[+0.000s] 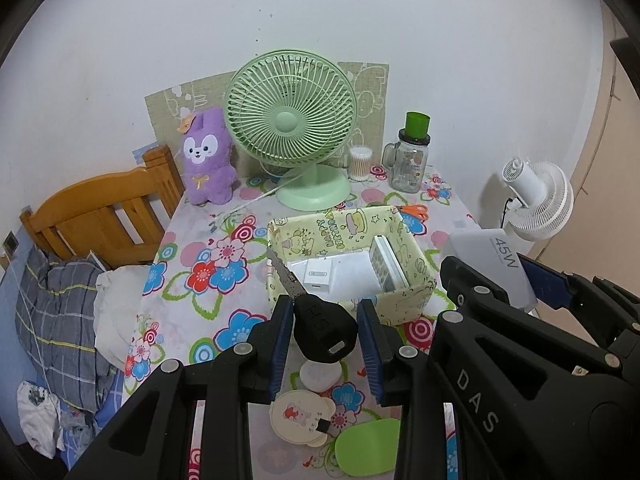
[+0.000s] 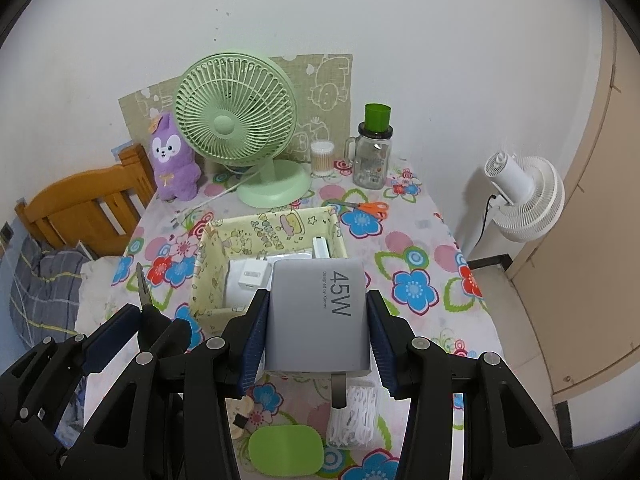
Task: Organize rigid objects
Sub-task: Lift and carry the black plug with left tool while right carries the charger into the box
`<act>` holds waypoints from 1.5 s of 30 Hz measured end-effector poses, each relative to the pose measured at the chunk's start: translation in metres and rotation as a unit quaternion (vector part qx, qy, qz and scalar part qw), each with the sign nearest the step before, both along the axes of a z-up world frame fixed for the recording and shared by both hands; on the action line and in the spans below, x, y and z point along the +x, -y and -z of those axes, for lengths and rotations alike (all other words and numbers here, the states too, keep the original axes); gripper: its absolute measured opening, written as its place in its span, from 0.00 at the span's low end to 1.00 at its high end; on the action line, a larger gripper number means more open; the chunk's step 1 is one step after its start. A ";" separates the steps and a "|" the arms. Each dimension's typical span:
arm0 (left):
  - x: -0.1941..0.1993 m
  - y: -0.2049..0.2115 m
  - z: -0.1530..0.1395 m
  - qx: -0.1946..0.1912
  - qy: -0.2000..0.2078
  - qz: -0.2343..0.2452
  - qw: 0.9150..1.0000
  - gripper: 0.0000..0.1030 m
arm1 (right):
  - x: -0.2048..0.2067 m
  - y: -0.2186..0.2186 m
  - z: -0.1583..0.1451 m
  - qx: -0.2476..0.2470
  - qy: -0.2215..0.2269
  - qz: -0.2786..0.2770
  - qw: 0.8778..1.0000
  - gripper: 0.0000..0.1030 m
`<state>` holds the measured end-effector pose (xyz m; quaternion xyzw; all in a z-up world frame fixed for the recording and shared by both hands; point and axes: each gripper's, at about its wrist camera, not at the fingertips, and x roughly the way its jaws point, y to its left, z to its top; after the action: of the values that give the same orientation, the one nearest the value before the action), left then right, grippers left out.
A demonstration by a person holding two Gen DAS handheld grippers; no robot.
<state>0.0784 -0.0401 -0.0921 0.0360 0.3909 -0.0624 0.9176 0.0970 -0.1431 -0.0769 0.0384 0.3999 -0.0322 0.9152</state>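
Left gripper [image 1: 326, 330] is clamping a key [image 1: 320, 320] by its black plastic head, jaws at their narrowest, blue pads [image 1: 282, 340] pressing both sides of the head; the metal blade is sticking forward and up-left, tip lying over the near-left edge of the storage box [image 1: 416, 292] in the left wrist view. Right gripper [image 2: 318, 328] is gripping a grey 45W charger [image 2: 318, 316], jaws partly open around its body, pads [image 2: 252, 344] sitting flat on its left and right faces, printed side facing up, a metal prong [image 2: 339, 390] hanging out below. Both held items are hovering off the table [image 2: 436, 312], just in front of the box. The box is a yellow cartoon-print open bin sitting mid-table; inside it are lying a small white plug adapter [image 1: 316, 274] and a flat white device [image 1: 386, 264] leaning against the right wall. Below the grippers on the flowered cloth are lying a green oval case [image 2: 286, 450], a white lacy pouch [image 2: 354, 416], and a round cartoon coaster [image 1: 302, 416]. Behind the box are standing a green desk fan [image 1: 290, 120], a purple plush [image 1: 208, 160], a cotton swab jar [image 1: 360, 162], and a glass mug-jar with green cap [image 1: 408, 160]; orange scissors [image 2: 368, 208] are lying just behind the box's far-right corner. A white floor fan [image 2: 524, 196] is standing off to the right, beyond the table.
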 end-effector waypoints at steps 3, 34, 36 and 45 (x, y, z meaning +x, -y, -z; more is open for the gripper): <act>0.007 0.001 0.000 -0.002 0.002 -0.002 1.000 0.32 | 0.006 0.002 -0.001 0.001 0.001 0.004 1.000 0.49; 0.092 0.003 0.027 -0.008 -0.028 -0.008 1.000 0.32 | 0.095 0.001 0.028 -0.009 -0.028 0.001 1.000 0.49; 0.098 0.004 0.030 -0.006 -0.029 -0.007 1.000 0.32 | 0.100 0.001 0.032 -0.008 -0.029 0.001 1.000 0.49; 0.122 0.005 0.047 0.003 -0.042 -0.010 0.999 0.32 | 0.129 0.001 0.051 -0.004 -0.041 -0.005 0.999 0.49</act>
<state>0.2005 -0.0455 -0.1389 0.0325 0.4299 -0.0533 0.9007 0.2256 -0.1440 -0.1277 0.0317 0.4371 -0.0304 0.8983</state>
